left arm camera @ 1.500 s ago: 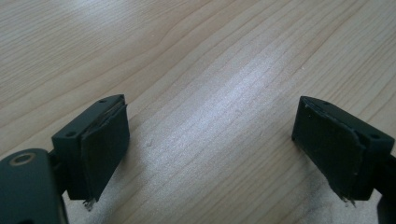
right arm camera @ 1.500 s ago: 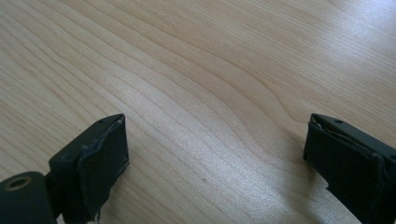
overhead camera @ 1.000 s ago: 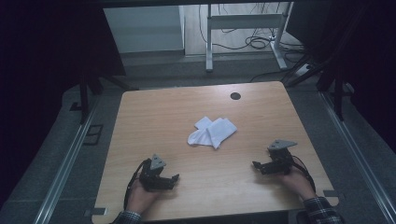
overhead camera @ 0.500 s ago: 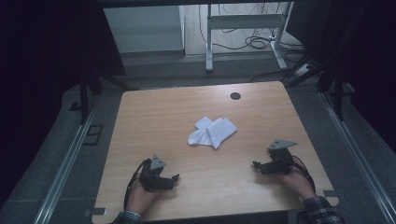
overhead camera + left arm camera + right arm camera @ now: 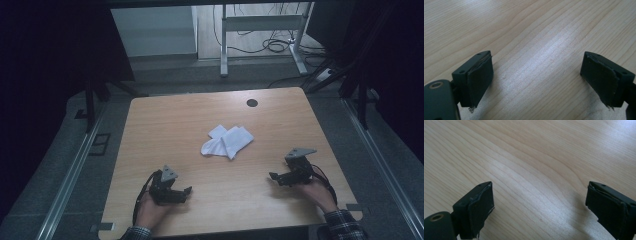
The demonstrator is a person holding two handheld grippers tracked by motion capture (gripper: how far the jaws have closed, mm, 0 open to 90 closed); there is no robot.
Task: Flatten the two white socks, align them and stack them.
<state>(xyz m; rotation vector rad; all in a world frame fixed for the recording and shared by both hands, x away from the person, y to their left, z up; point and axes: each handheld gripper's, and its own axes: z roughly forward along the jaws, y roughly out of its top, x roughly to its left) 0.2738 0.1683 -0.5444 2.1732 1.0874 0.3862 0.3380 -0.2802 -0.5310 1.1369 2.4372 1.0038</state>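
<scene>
White cloth [image 5: 227,142] sits center of frame, crumpled, partly folded, flat on table [image 5: 150,125]. Pre-grasp step imo: nothing held yet. Left gripper [image 5: 186,190] lower left, jaws wide, empty, well apart from cloth. Right gripper [image 5: 272,176] lower right, jaws wide, empty. Next: both reach in twd cloth edges, pinch corners.

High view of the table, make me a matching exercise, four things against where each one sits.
Things:
1. white cloth
2. left claw
3. right claw
4. dark round hole

Places:
A. near edge, right side
B. far edge of the table
C. middle of the tabletop
D. near edge, left side

Pairs: 1-C, 2-D, 3-A, 4-B
</scene>
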